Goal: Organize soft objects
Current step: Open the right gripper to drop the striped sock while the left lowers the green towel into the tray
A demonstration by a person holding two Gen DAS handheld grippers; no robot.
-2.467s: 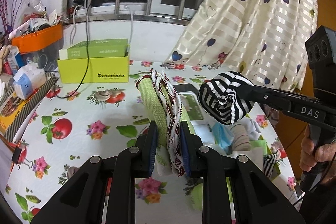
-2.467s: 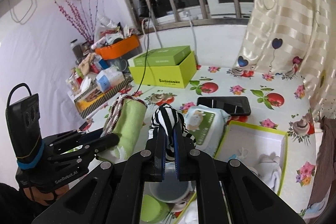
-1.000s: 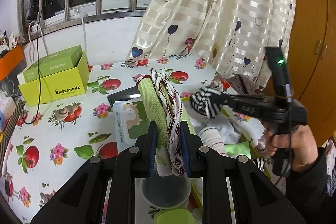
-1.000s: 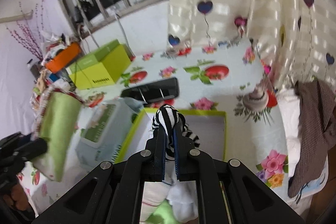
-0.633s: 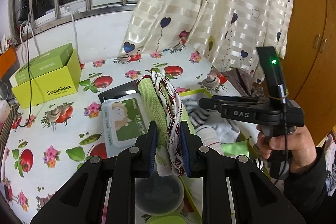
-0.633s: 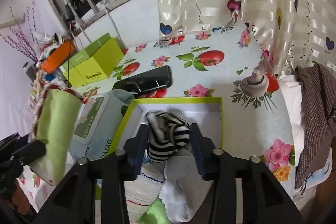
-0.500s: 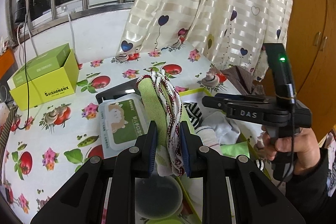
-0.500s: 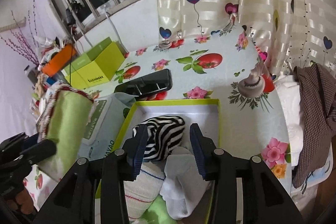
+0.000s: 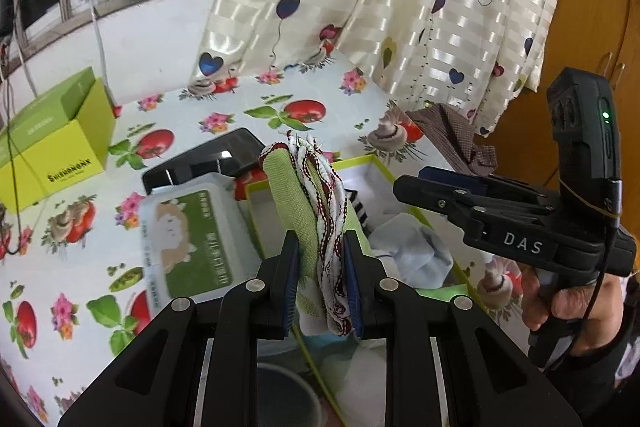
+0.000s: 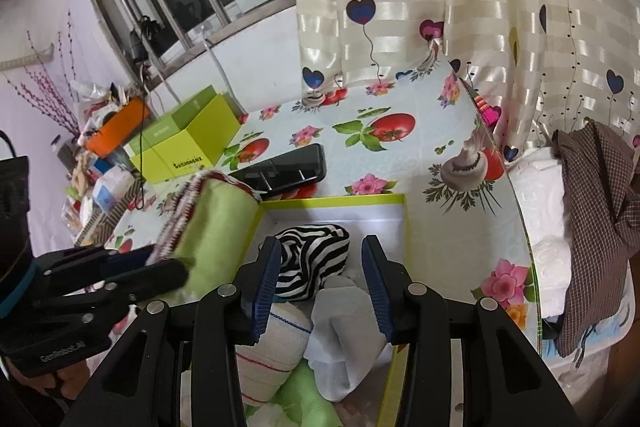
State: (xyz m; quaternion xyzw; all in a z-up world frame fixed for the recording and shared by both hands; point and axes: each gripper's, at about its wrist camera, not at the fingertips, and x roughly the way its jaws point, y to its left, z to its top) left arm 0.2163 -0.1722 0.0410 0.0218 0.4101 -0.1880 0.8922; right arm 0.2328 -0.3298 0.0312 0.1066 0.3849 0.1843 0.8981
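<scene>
My left gripper (image 9: 320, 267) is shut on a rolled green cloth with red-and-white trim (image 9: 308, 195), held upright beside the yellow-rimmed white box (image 9: 360, 163); the roll also shows in the right wrist view (image 10: 216, 227). My right gripper (image 10: 320, 279) is open and empty above the box (image 10: 340, 203). The black-and-white striped sock ball (image 10: 312, 259) lies in the box's far end, between my spread fingers. White, pale-blue and green soft items (image 10: 340, 327) fill the near part of the box.
A wet-wipes pack (image 9: 188, 239) and a black phone (image 9: 208, 163) lie left of the box. A lime-green carton (image 9: 52, 147) stands at the back left. A heart-patterned curtain (image 9: 400, 7) hangs behind. A brown checked cloth (image 10: 592, 219) lies right of the table.
My right gripper carried the striped sock ball over the box, opened and let it go into the far end. My left gripper moved right toward the box with the green roll.
</scene>
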